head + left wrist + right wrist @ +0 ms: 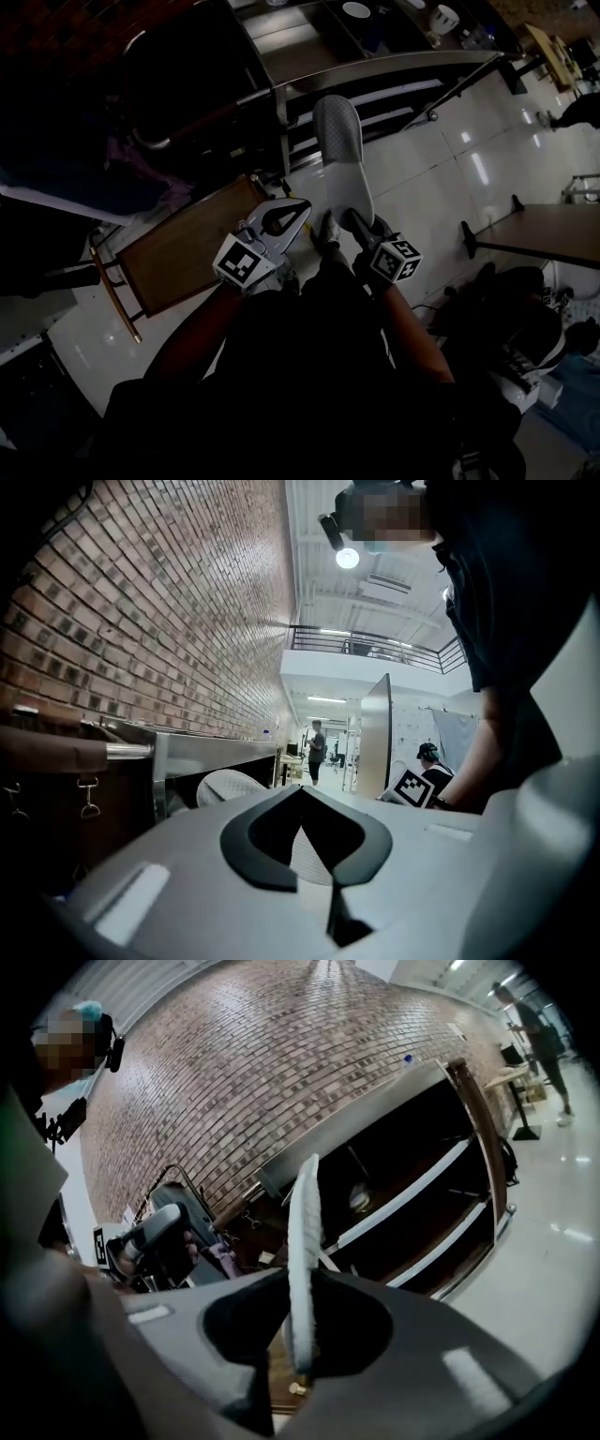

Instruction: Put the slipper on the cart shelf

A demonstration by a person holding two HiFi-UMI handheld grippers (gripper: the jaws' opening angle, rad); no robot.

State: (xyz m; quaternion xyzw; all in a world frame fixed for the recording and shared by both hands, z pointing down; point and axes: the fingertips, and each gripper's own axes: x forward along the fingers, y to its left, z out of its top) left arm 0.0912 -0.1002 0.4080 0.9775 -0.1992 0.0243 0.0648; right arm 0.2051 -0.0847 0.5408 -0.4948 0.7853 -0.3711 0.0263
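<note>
A pale grey slipper (341, 155) hangs in the air with its toe pointing at the steel cart (375, 67). My right gripper (350, 218) is shut on its heel end. The right gripper view shows the slipper (303, 1260) edge-on, clamped between the jaws, with the cart's dark shelves (422, 1185) beyond. My left gripper (302, 207) sits just left of the slipper, shut with nothing in it. In the left gripper view the jaw tips (302, 793) meet, and the slipper's toe (228, 785) shows past them beside the cart (211, 757).
A brown wooden seat with a brass frame (183, 248) stands at the lower left of the cart. A table (548, 230) is on the right over the glossy tiled floor (441, 169). The brick wall (262, 1072) rises behind the cart. People (317, 752) stand far off.
</note>
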